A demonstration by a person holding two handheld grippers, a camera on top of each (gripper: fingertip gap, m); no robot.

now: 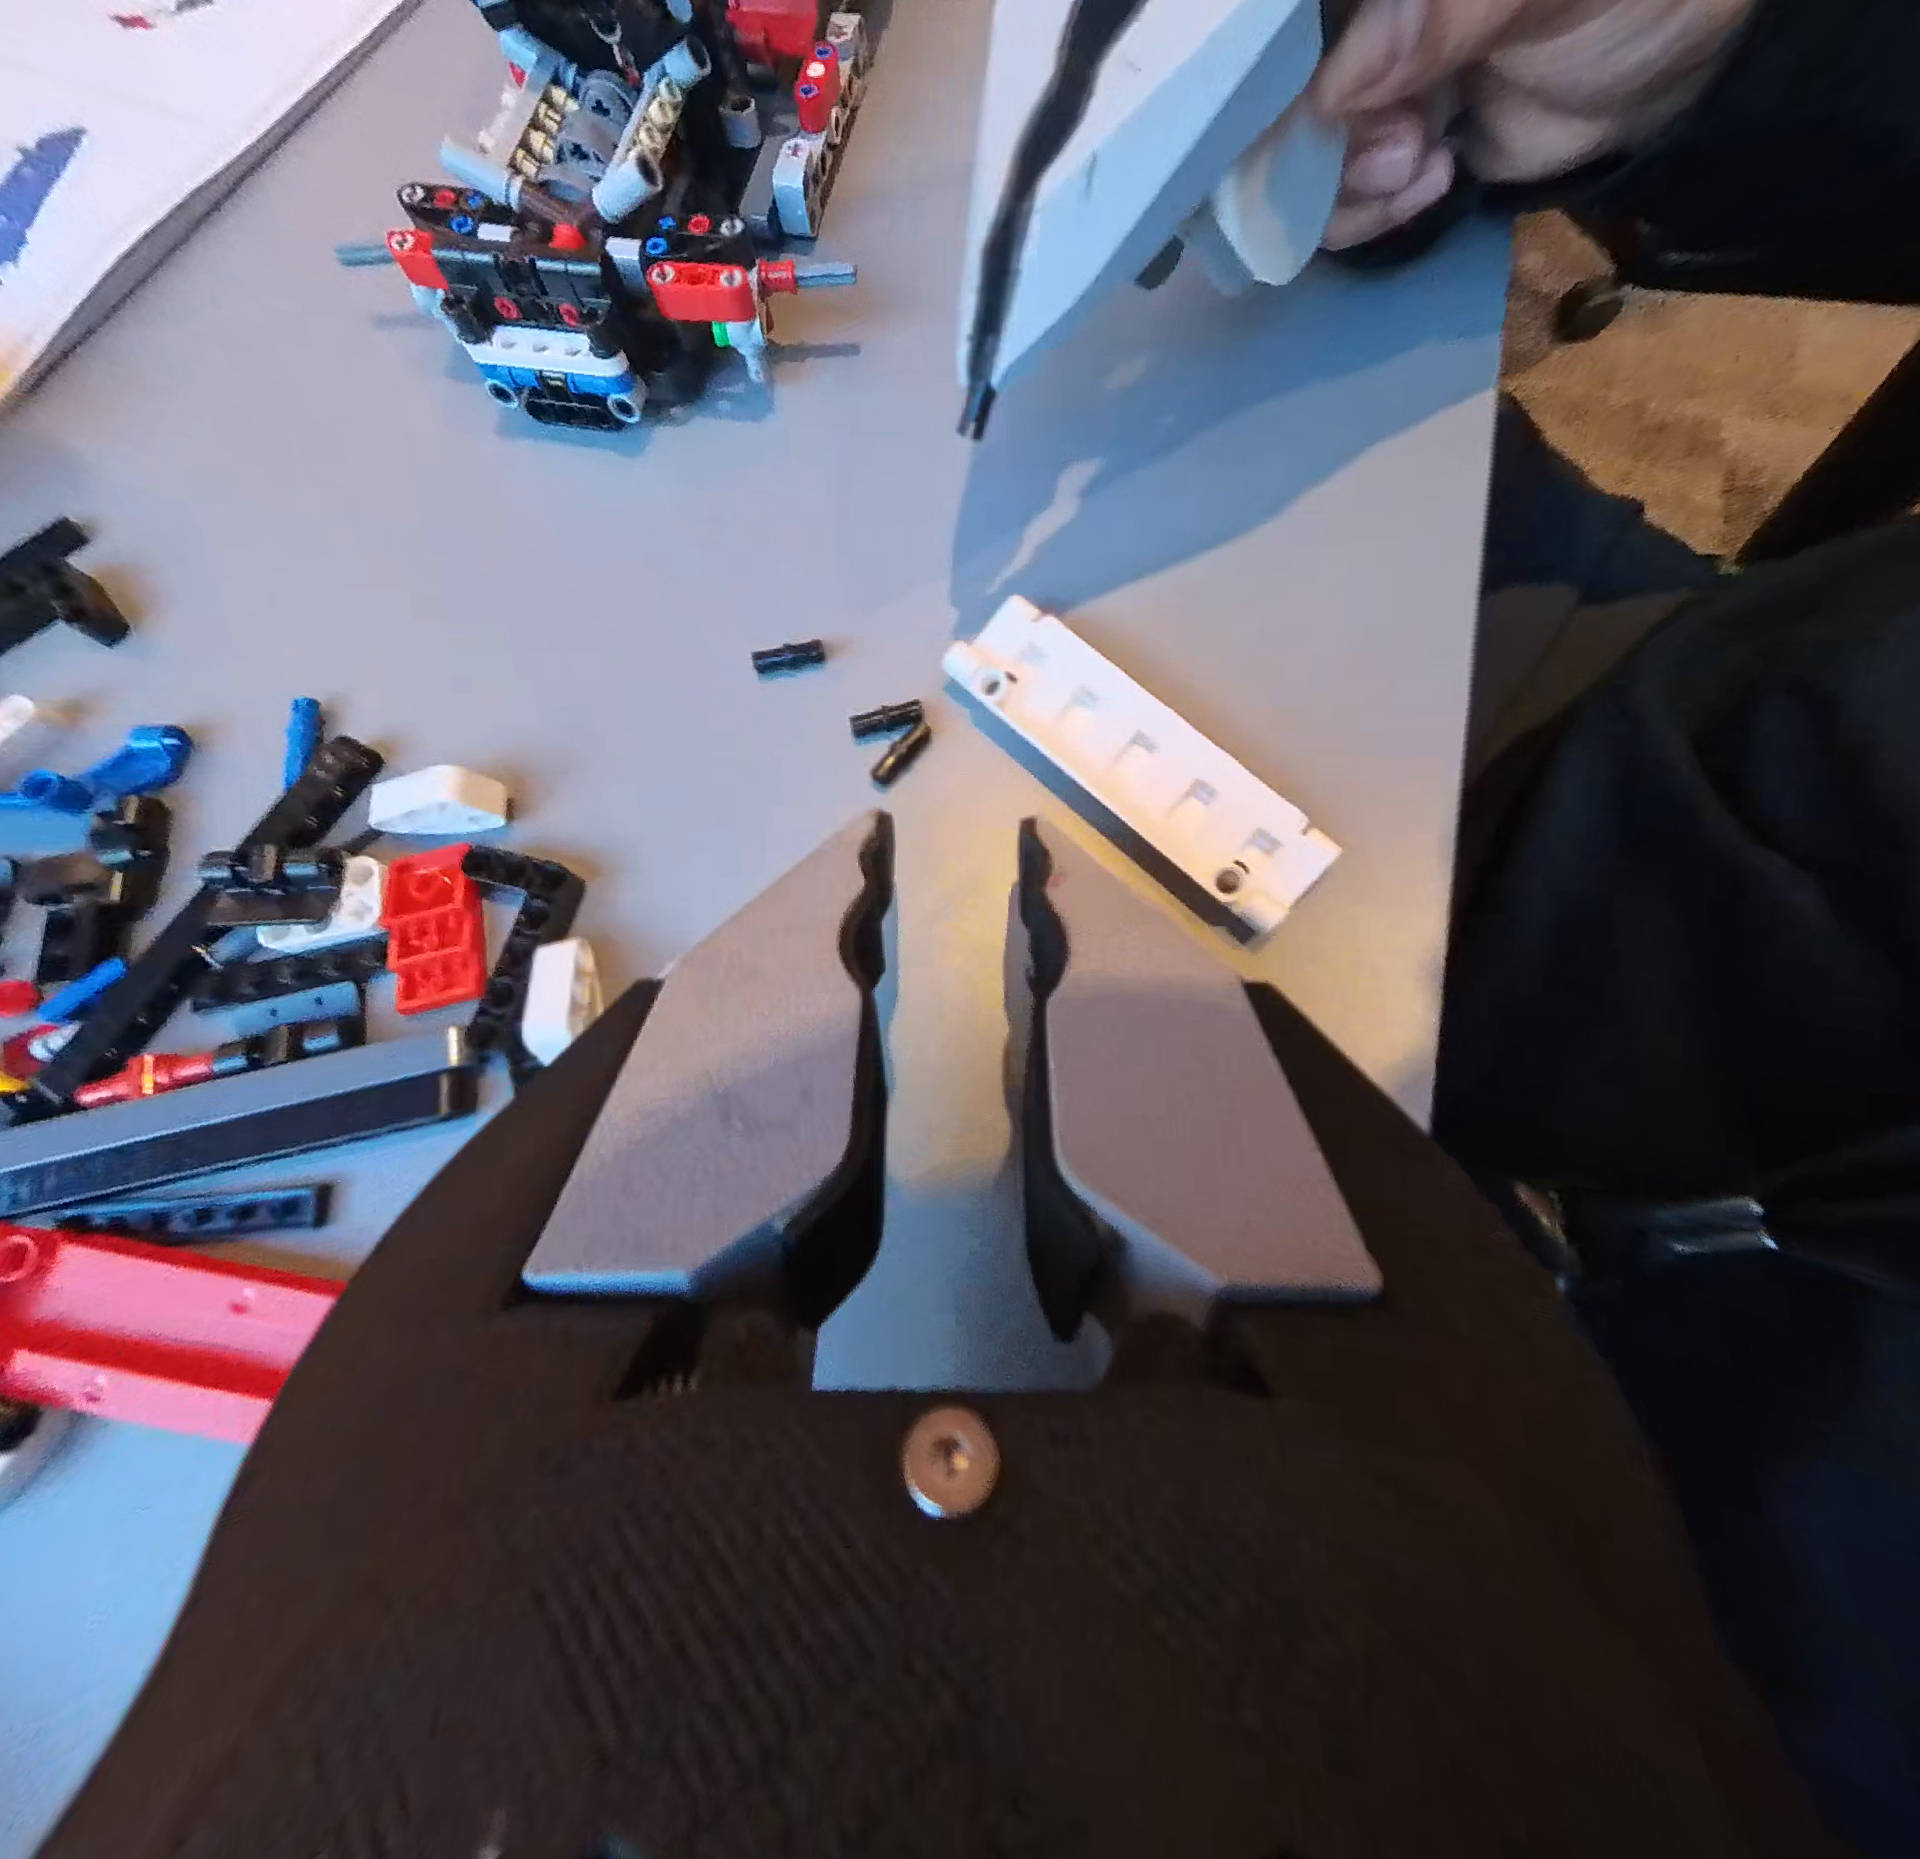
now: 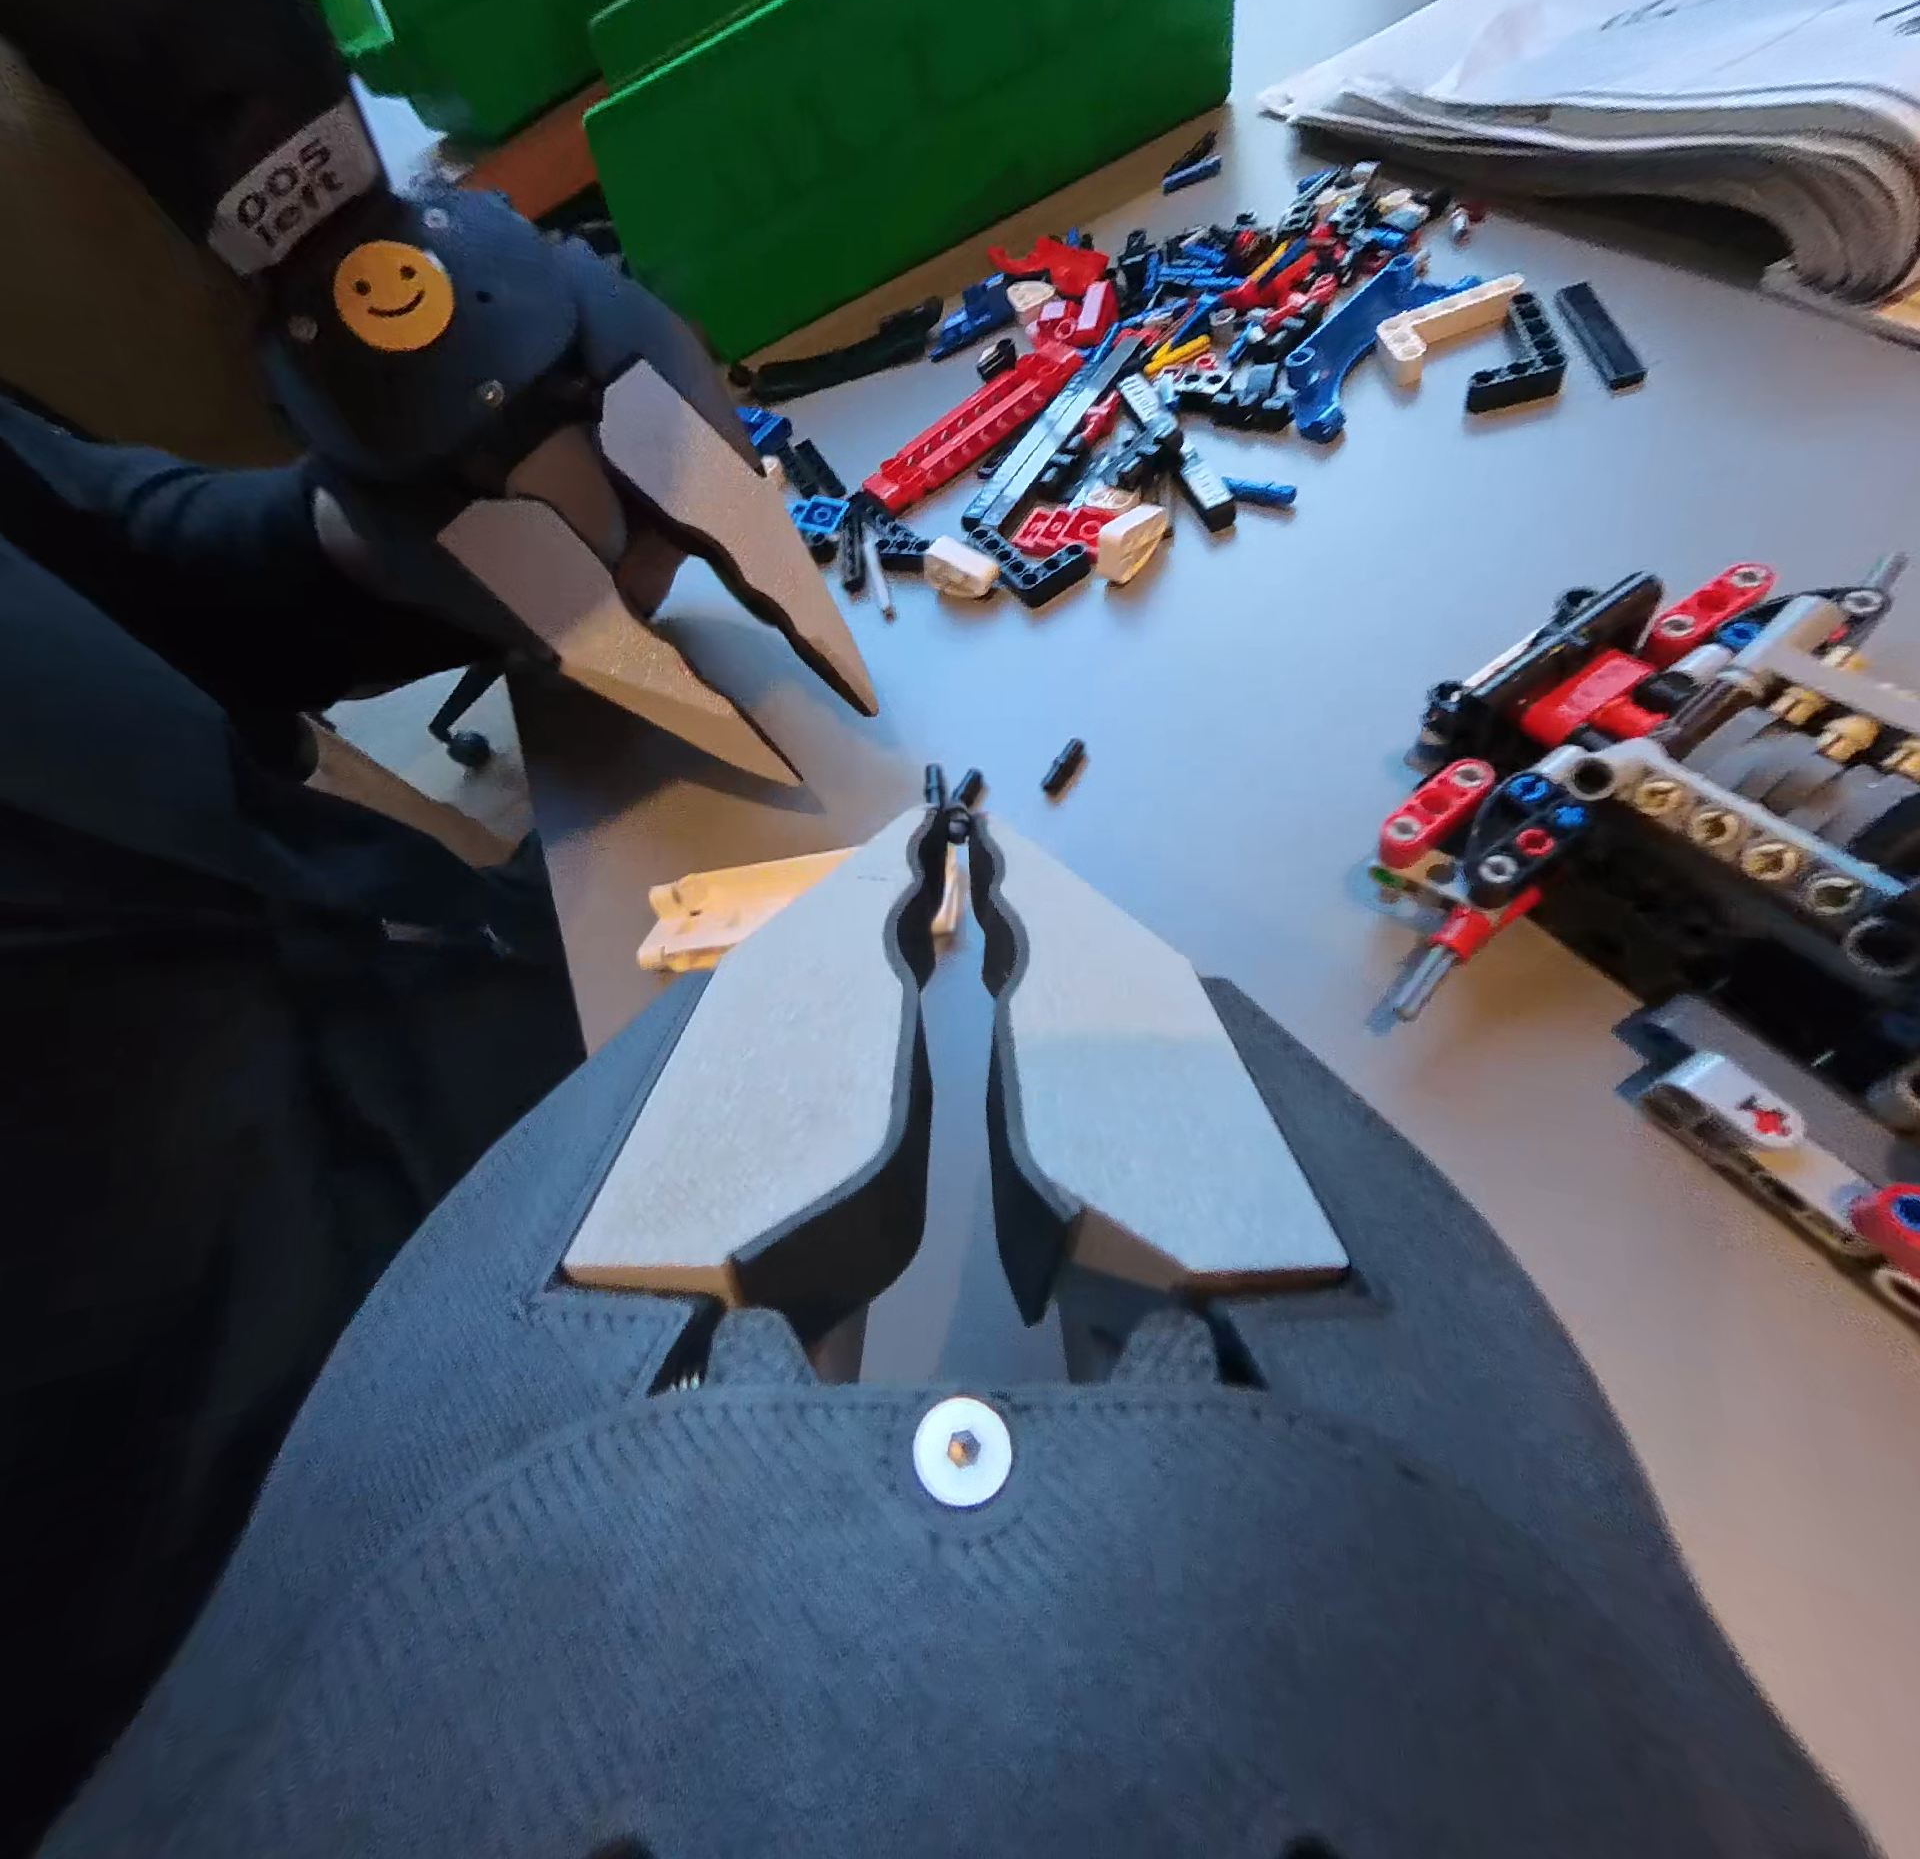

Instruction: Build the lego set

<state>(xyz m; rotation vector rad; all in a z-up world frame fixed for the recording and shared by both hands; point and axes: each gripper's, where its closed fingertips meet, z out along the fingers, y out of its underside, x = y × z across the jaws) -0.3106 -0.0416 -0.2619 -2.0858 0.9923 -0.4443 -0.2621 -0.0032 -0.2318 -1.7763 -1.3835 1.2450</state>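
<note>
Three black pins [image 1: 881, 708] are lying loose on the grey bench [image 1: 644, 562] in the left wrist view, just ahead of the left gripper [image 1: 956, 833], whose jaws are standing apart with nothing between them. A white panel [image 1: 1143, 760] is lying beside the pins near the bench edge, the half-built lego model [image 1: 603, 209] is sitting farther back, and loose pieces [image 1: 260, 926] are spreading at the left. The right gripper [image 1: 977, 417] is hanging above, narrowed. Brown floor [image 1: 1662, 396] is showing beyond the edge.

In the right wrist view, the right gripper [image 2: 958, 822] is pinching a small black pin [image 2: 954, 824] at its tips. Green boxes [image 2: 883, 126] and stacked paper [image 2: 1662, 116] are bordering the bench.
</note>
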